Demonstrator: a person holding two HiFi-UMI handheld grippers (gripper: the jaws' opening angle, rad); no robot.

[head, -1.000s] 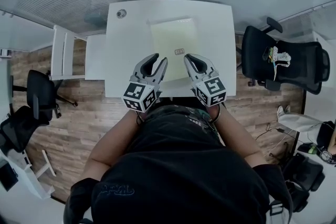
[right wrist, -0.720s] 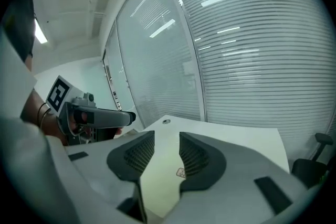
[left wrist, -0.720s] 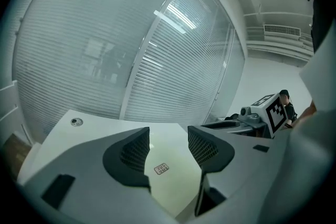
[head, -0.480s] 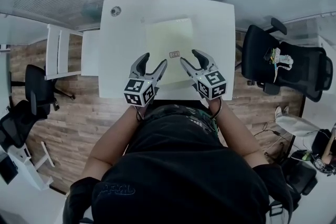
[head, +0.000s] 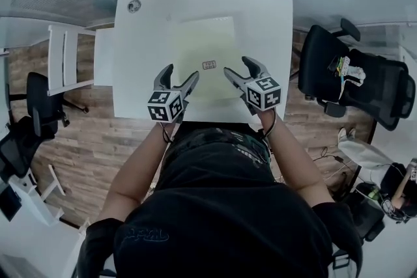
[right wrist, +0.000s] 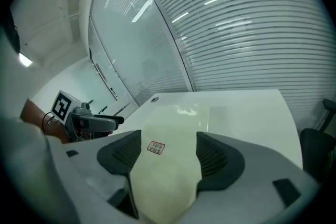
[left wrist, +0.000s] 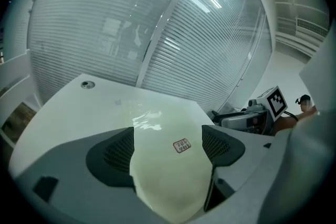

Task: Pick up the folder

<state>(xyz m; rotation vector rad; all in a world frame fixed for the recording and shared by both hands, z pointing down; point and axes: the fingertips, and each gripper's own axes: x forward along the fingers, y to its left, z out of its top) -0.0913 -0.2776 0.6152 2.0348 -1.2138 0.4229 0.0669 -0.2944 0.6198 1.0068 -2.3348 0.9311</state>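
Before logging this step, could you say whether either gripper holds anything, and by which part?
Nothing is held. The left gripper and right gripper are opening with nothing between their jaws, by the folder lying on the table.

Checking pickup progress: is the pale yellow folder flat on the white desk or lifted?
Flat. The pale yellow folder lies on the white desk, no edge raised; the left claw and right claw, jaws opening, have nothing between them.

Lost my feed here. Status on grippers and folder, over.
Left gripper, right gripper: jaws opening, nothing gripped. Folder flat on desk, just ahead of both. Only a grommet at far corner, not in the way.
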